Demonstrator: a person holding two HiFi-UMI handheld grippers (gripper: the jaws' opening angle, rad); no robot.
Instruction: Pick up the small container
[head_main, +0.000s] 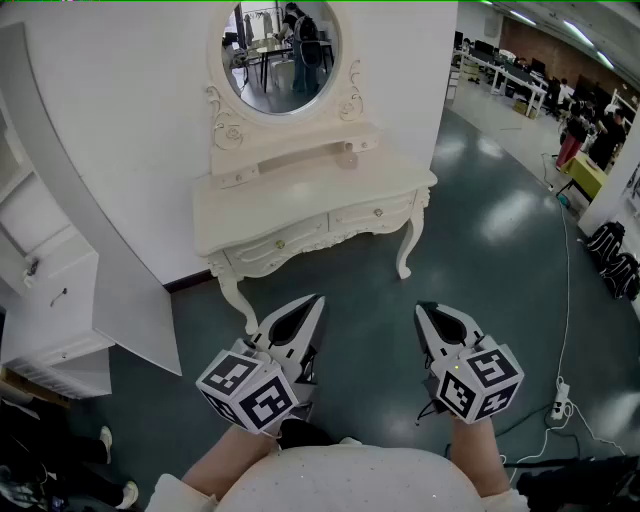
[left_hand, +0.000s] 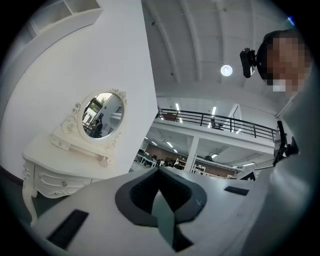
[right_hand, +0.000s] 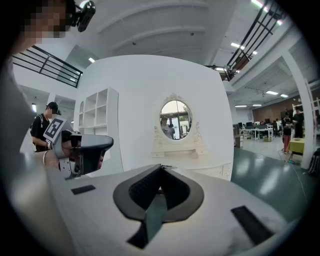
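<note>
- My left gripper (head_main: 316, 300) and right gripper (head_main: 421, 308) both have their jaws together, with nothing between them.
- They hang side by side over the floor (head_main: 480, 240), short of the table's (head_main: 300, 205) front edge.
- The container (head_main: 347, 158) sits on the shelf (head_main: 285, 150) under the mirror (head_main: 280, 45), near its right end.
- Open floor stretches right; a cabinet (head_main: 50, 300) stands left.
</note>
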